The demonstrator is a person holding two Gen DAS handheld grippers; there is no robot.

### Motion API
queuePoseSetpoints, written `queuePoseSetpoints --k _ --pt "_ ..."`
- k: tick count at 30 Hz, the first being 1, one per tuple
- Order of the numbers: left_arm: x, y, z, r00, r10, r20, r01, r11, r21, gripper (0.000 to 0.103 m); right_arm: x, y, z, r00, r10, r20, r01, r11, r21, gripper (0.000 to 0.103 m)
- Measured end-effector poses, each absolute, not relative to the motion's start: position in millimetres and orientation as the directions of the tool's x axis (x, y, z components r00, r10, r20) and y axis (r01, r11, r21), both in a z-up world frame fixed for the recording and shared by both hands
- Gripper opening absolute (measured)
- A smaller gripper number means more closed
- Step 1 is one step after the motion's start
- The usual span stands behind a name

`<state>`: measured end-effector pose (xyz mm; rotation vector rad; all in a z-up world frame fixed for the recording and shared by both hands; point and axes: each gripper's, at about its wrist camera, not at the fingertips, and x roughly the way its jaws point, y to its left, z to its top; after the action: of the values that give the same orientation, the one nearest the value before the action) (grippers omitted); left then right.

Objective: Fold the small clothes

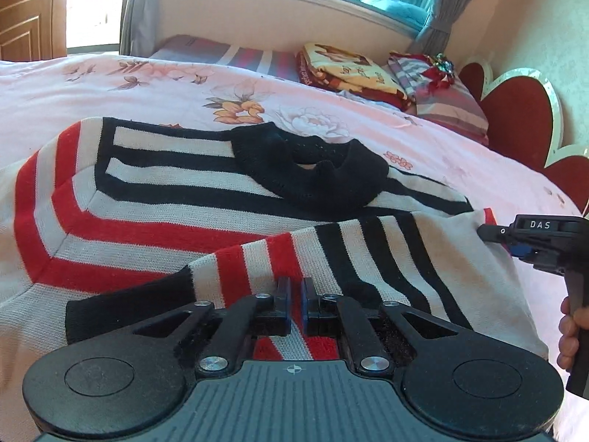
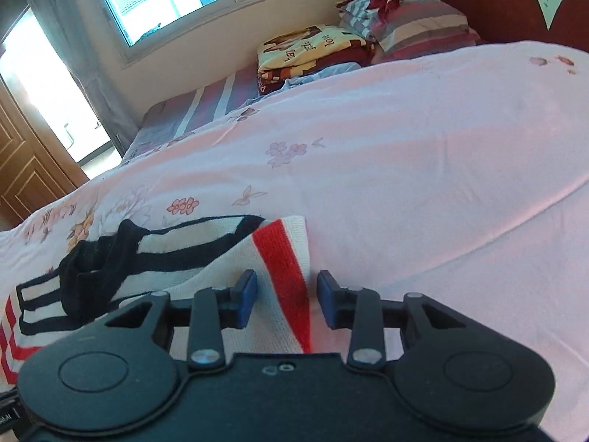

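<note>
The bed fills the room, covered in a pink flowered sheet, with a red scalloped headboard at its head. Against that headboard sit striped pillows, and just beside them, further from the headboard, a folded yellow and dark red blanket.

On the sheet, well down the bed from the headboard, lies the striped sweater, knitted in white, red and black, its black collar turned toward the pillows. One sleeve is folded across the body, its black cuff on the side away from the headboard.

The left hand-held gripper is on that sleeve: its blue pads are drawn almost together, clamped on the red and white knit pinched up between them.

The right hand-held gripper is at the sweater's edge nearest the headboard. Its jaws stand partly apart with the red-striped edge of the fabric between them. The left pad seems to rest against the cloth, while the right pad looks just clear of it, though from this low angle I can't be sure. A hand grips its handle.
</note>
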<state>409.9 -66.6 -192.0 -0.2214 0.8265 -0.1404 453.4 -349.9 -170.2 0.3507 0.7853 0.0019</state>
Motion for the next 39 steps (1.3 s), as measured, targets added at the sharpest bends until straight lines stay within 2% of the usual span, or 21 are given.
queuePoseSetpoints --k 3,5,10,12,15,16,18,21,26,28,30,35,39 --pt "412.5 -62.6 -190.7 0.659 -0.22 -0.719 0.022 0.961 -0.274 0.006 450.2 -335.6 -161.8 0.724 0.088 -0.684 0.077 0.975 0.207 0.013" --pt "410.1 -61.1 -189.1 0.657 -0.218 -0.722 0.022 0.962 -0.271 0.006 447.5 -331.8 -159.8 0.743 0.01 -0.67 0.081 0.991 0.105 0.011" --pt "404.7 -60.7 -190.9 0.67 -0.207 -0.713 0.026 0.966 -0.256 0.006 448.2 -322.1 -161.8 0.739 -0.055 -0.671 0.084 0.996 0.011 0.013" --pt "405.5 -60.6 -181.9 0.662 -0.204 -0.721 0.006 0.964 -0.267 0.006 441.0 -316.4 -149.3 0.758 -0.056 -0.65 0.078 0.997 0.006 0.02" --pt "402.5 -66.1 -177.3 0.687 -0.166 -0.708 0.026 0.979 -0.204 0.006 425.1 -296.2 -137.0 0.786 -0.008 -0.618 0.004 1.0 -0.008 0.028" --pt "405.4 -65.9 -183.6 0.663 -0.152 -0.733 0.016 0.982 -0.188 0.006 423.6 -288.5 -137.6 0.781 0.012 -0.625 -0.027 1.0 -0.015 0.027" --pt "403.4 -58.4 -188.5 0.679 -0.168 -0.714 0.011 0.976 -0.219 0.006 421.5 -271.0 -148.0 0.757 0.026 -0.653 -0.085 0.995 -0.058 0.025" --pt "401.9 -55.7 -181.0 0.654 -0.158 -0.74 0.014 0.98 -0.197 0.006 423.0 -260.5 -160.9 0.734 -0.036 -0.678 -0.083 0.986 -0.142 0.026" --pt "380.7 -29.6 -177.4 0.665 -0.107 -0.739 -0.07 0.976 -0.205 0.006 401.3 -240.4 -141.9 0.757 0.059 -0.651 -0.137 0.988 -0.069 0.028" --pt "379.5 -24.5 -182.3 0.664 -0.113 -0.739 -0.076 0.973 -0.217 0.006 401.2 -222.2 -160.7 0.701 0.078 -0.709 -0.193 0.978 -0.083 0.027" --pt "378.5 -24.2 -176.2 0.653 -0.109 -0.749 -0.079 0.975 -0.21 0.006 395.8 -212.0 -165.3 0.709 0.054 -0.703 -0.185 0.976 -0.112 0.028" --pt "349.4 5.9 -153.1 0.679 -0.093 -0.728 -0.138 0.958 -0.251 0.007 376.4 -187.7 -140.5 0.72 0.176 -0.672 -0.241 0.971 -0.004 0.03" --pt "327.8 61.1 -157.8 0.642 -0.043 -0.765 -0.261 0.927 -0.271 0.007 363.1 -151.9 -136.5 0.699 0.246 -0.671 -0.297 0.954 0.042 0.035"
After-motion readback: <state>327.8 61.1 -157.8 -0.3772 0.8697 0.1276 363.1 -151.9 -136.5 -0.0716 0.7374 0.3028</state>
